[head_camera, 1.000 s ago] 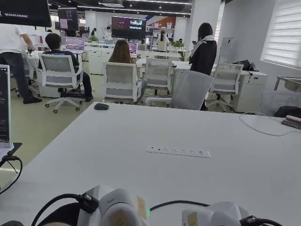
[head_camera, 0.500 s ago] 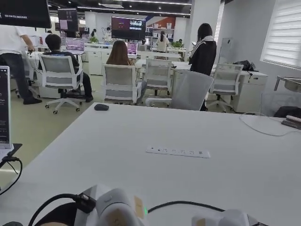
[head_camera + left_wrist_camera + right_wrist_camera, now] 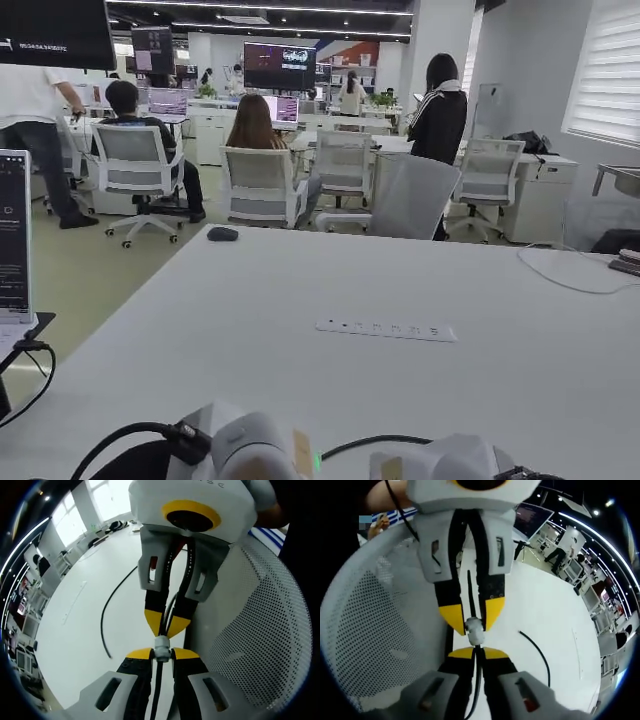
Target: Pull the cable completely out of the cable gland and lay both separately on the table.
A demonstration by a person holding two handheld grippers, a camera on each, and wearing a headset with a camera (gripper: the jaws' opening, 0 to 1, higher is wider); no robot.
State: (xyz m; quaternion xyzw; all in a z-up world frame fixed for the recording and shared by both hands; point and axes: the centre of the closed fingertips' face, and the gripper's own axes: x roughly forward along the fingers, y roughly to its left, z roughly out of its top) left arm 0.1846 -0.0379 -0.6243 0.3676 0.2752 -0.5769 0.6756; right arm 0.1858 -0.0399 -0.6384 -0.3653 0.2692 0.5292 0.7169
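Note:
The two grippers meet tip to tip over the table's near edge. A small white cable gland (image 3: 161, 647) sits between the yellow tips of my left gripper (image 3: 162, 654), which is shut on it. The black cable (image 3: 478, 680) runs back between the jaws of my right gripper (image 3: 477, 653), which is shut on it just behind the gland (image 3: 474, 631). The cable's free length (image 3: 104, 622) curves over the white table (image 3: 75, 630). In the head view the white gripper housings (image 3: 255, 450) poke up at the bottom edge.
A white perforated mesh surface (image 3: 260, 630) lies close beside the grippers. A power strip (image 3: 386, 329) is set into the table's middle, and a dark mouse (image 3: 222, 234) lies at its far edge. A tablet stand (image 3: 14, 240) is at the left. Chairs and people are beyond.
The head view has shifted slightly. The gripper housings stay at its bottom edge, the right-hand one dipping and rising a little. Cable and gland show no clear move.

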